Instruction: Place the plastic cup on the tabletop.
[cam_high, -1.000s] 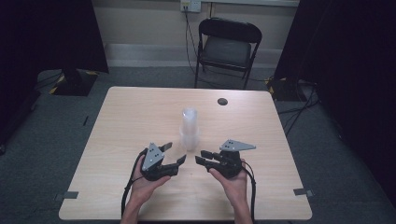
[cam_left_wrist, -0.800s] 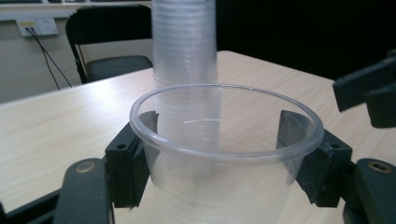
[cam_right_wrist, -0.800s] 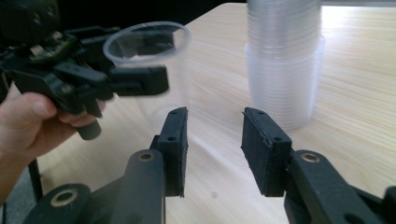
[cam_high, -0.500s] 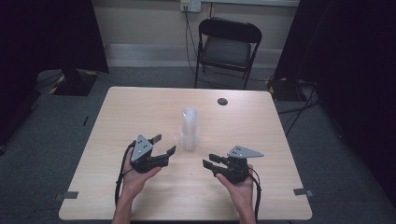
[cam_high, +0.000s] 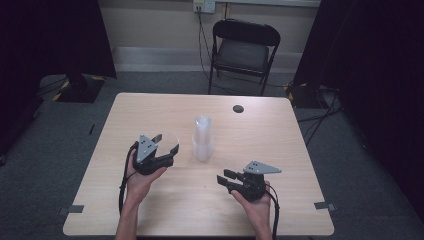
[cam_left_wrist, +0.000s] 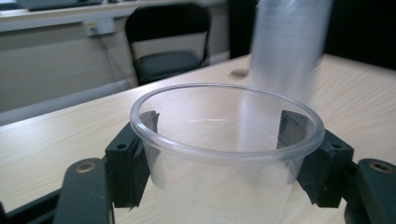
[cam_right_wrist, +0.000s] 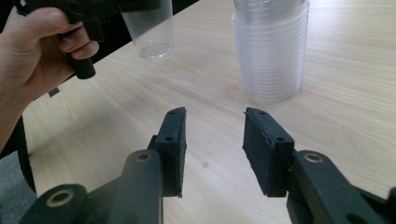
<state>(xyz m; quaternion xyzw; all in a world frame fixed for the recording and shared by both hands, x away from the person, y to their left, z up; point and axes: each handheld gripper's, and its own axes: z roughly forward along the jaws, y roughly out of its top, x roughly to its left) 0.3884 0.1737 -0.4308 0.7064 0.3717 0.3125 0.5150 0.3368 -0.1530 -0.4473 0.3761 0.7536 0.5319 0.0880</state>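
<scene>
Left tool (cam_high: 167, 150): clamped on a single clear cup (cam_left_wrist: 226, 140), pads pressing both sides just under the rim. Cup upright, mouth up, lifted off the counter (cam_high: 150, 215).
Cup's place: over the left half of the counter, about midway btwn front & back edges, left of the stack and clear of it. In the right gripper view its base hangs above the wood, no contact.
Stack of cups (cam_high: 202, 140): standing near counter's centre, long axis vertical, mouths up. Untouched by either tool.
Right tool (cam_right_wrist: 212, 149): jaws have just been opening, now at a middling gap w/ nothing btwn them. Low over the counter's front-right part, pointing left.
Key relation: the stack lies ahead and right of the right tool's line in the right gripper view, well apart from the pads. Left tool sits nearer the stack but is busy w/ its cup.
Next, prob.: left sets the cup down on bare wood to its side; the right tool is the free one for the stack.
Small dark disc (cam_high: 238, 108): near the back edge, right of centre, out of the way.
</scene>
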